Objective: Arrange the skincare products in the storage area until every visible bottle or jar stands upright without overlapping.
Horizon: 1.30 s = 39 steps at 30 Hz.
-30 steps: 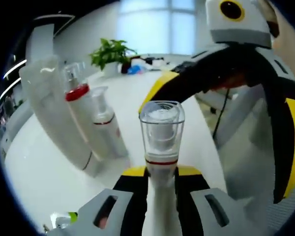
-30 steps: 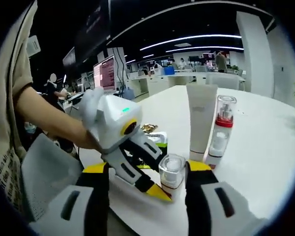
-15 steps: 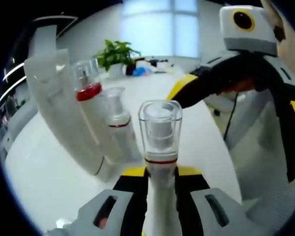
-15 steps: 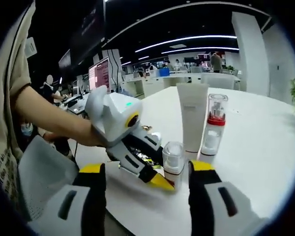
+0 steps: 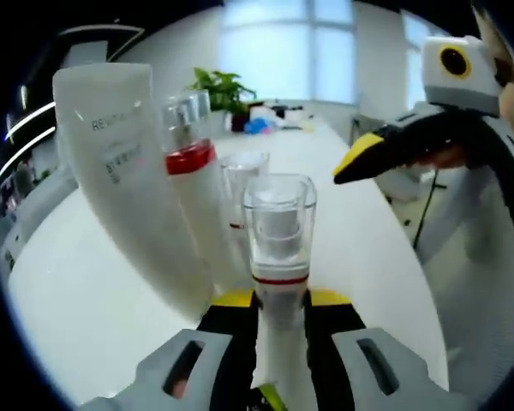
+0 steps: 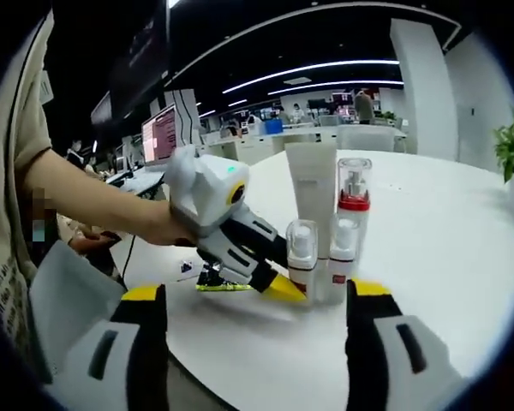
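White plastic dominates the left gripper view: a tall white squeeze tube with grey lettering stands at the left on the round white table, leaning across the picture with the fisheye. Just right of it rises a slim white pump bottle with a red collar and clear cap, and tucked behind that a shorter white pump bottle with a clear cap. Front and centre, the left gripper has its yellow-tipped jaws clamped on the neck of a white pump bottle with a clear square cap and thin red band, held upright right beside the group. Upper right, the right gripper pokes in, and a green potted plant sits far back by the window.

Over in the right gripper view, a person's forearm reaches in from the left, carrying the left gripper to the cluster. A flat green packet lies on the table under it. The held bottle stands touching or nearly touching the short bottle, with the tube and red-collared bottle upright behind. The right gripper hangs back, jaws spread wide with nothing between them.
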Motion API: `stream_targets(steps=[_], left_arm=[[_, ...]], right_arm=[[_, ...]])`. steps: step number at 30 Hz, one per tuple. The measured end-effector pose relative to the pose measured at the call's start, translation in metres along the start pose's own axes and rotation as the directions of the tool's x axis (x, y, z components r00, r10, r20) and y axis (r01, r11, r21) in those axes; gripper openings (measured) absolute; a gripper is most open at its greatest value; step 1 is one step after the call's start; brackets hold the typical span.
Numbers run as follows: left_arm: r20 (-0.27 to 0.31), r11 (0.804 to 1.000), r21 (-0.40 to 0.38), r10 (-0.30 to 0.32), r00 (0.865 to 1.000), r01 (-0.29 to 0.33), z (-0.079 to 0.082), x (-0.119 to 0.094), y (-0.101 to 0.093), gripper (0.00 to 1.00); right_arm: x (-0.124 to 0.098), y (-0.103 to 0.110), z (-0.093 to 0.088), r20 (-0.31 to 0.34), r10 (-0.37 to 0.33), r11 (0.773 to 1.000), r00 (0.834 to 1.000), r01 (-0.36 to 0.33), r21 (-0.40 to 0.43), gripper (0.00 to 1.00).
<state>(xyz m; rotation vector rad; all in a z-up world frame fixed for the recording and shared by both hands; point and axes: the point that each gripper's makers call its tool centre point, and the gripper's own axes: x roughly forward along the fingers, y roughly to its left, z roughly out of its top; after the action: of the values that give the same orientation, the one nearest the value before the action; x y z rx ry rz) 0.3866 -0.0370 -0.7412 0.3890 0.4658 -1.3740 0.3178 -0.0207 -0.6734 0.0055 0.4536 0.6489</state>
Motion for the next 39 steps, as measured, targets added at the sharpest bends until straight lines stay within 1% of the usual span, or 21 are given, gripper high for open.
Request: stream_targets(steps=[4,9,14,22,26,27,33,39], left_arm=[[0.001,1.000,0.000,-0.002,1.000,0.002,0.001,0.002,0.004,0.17],[0.002,1.000,0.000,0.001,1.000,-0.001,0.002,0.004,0.010,0.17],[0.000,1.000,0.004,0.000,1.000,0.000,0.004,0.006,0.013,0.17],[-0.005,1.000,0.004,-0.007,1.000,0.007,0.004,0.006,0.013,0.17],[-0.010,1.000,-0.017,-0.001,1.000,0.001,0.004,0.006,0.013,0.18],[-0.003,0.999,-0.039,-0.008,1.000,0.007,0.005,0.006,0.012,0.19],[-0.011,0.999,-0.047,0.002,1.000,-0.002,0.006,0.003,0.011,0.24],[-0.041,0.997,-0.065,0.041,0.998,-0.044,0.001,-0.008,0.011,0.32]], right_arm=[[-0.006,-0.008,-0.001,-0.001,-0.022,1.000,1.000,0.022,0.009,0.89],[-0.010,-0.018,0.003,0.025,-0.052,0.997,0.998,0.051,0.057,0.90],[-0.008,-0.016,0.002,0.019,-0.051,0.997,0.999,0.050,0.056,0.90],[-0.008,-0.017,0.001,0.017,-0.048,0.997,0.999,0.047,0.056,0.90],[-0.008,-0.015,0.001,0.017,-0.046,0.997,0.999,0.045,0.055,0.90],[-0.008,-0.014,0.001,0.017,-0.044,0.998,0.999,0.043,0.055,0.90],[-0.006,-0.013,0.001,0.015,-0.038,0.998,0.999,0.037,0.053,0.91],[-0.007,-0.008,0.003,0.019,-0.024,0.999,1.000,0.023,0.040,0.91]])
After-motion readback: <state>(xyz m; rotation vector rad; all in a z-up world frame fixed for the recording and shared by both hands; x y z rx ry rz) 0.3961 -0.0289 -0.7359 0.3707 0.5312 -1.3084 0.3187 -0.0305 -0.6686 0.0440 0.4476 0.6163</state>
